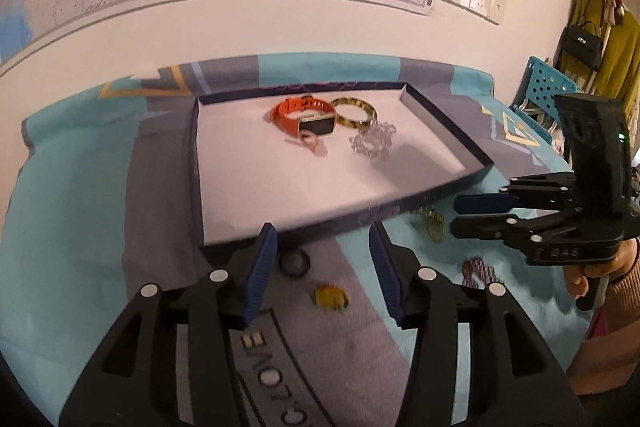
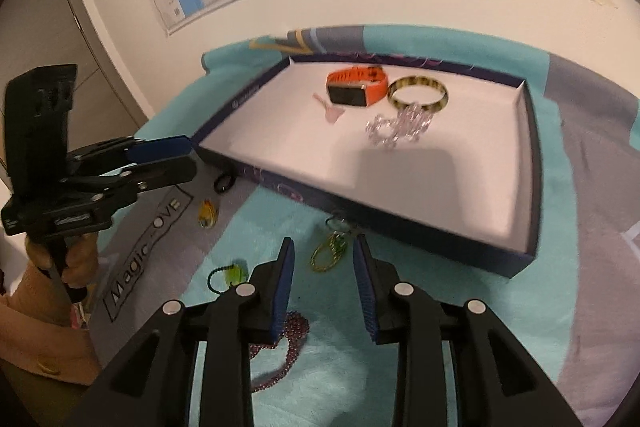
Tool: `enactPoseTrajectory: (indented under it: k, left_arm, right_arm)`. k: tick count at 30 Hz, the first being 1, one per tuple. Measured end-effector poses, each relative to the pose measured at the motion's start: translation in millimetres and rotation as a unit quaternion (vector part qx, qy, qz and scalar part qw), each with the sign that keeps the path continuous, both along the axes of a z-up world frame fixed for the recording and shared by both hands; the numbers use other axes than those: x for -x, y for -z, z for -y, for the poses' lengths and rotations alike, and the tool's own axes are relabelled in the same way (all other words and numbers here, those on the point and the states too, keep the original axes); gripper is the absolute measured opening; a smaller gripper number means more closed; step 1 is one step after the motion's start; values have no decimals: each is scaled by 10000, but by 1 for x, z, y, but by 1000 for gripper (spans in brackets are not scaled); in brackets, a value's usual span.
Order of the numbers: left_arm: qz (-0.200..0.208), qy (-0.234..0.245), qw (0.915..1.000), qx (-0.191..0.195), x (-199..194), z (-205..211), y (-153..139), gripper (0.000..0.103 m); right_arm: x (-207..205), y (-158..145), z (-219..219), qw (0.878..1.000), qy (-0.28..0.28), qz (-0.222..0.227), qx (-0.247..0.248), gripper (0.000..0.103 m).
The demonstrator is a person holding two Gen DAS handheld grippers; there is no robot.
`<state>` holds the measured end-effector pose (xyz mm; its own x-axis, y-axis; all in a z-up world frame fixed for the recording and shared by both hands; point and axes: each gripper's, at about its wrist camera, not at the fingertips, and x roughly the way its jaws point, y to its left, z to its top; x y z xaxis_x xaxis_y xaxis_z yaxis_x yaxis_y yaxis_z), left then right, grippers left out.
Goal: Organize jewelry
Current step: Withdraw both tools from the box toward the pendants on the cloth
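Both tools are matte black plastic. The left tongs (image 1: 323, 269) carry two long fingers faced with ribbed blue pads (image 1: 262, 271), and round silver pivot pins sit on the black linkage arms behind them. The right tongs (image 2: 324, 291) are built the same way: blue ribbed pads (image 2: 366, 291), silver pins, triangular cut-outs in the arms. Seen from the side, the right tool has a tall black upright block with a small green light, raised lettering along its base (too blurred to read), and a slim grip. The person's hand (image 1: 600, 267) on that grip emerges from a ribbed tan knit sleeve (image 1: 628, 279).
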<state>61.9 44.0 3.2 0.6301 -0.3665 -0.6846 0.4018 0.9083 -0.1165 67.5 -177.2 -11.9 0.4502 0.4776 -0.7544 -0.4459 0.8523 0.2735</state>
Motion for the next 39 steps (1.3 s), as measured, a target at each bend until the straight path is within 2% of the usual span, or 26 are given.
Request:
enactPoseTrajectory:
  k: [4, 7, 8, 9, 12, 14, 23, 28, 30, 39]
  left_arm:
    - [-78, 6, 10000, -57, 7, -4, 8, 51]
    - [-150, -39, 9999, -52, 9, -8, 12, 51]
    - [-179, -47, 9998, -28, 10, -9, 14, 51]
    - [-201, -51, 9998, -15, 10, -9, 15, 51]
    - [-252, -46, 9997, -31, 11, -9, 18, 52]
    - [-301, -17, 9995, -34, 12, -9, 21, 53]
    - [-392, 77, 9992, -62, 12, -2, 27, 53]
    - [-405, 113, 9991, -69, 13, 0, 28, 53]
    - [-413, 127, 9990, -68, 13, 2, 29, 53]
    - [-432, 159, 9989, -50, 13, 6, 29, 53]
  right_arm:
    - [0, 4, -8, 9999, -1, -33, 105, 29]
    - [0, 7, -12, 9993, 45, 48, 367, 28]
    - [2, 6, -13, 9992, 36, 100, 392, 25]
    - [2, 7, -14, 9992, 25, 111, 395, 15]
    - [4, 7, -14, 9992, -48, 103, 386, 6]
    - [7, 6, -15, 9992, -91, 101, 381, 4]
    - [25, 0, -21, 9984, -519, 40, 200, 3]
    - [21, -3, -10, 9996, -258, 25, 95, 7]
    - [17, -3, -6, 9999, -128, 10, 58, 12]
    - [-3, 1, -6, 10000, 62, -17, -26, 12]
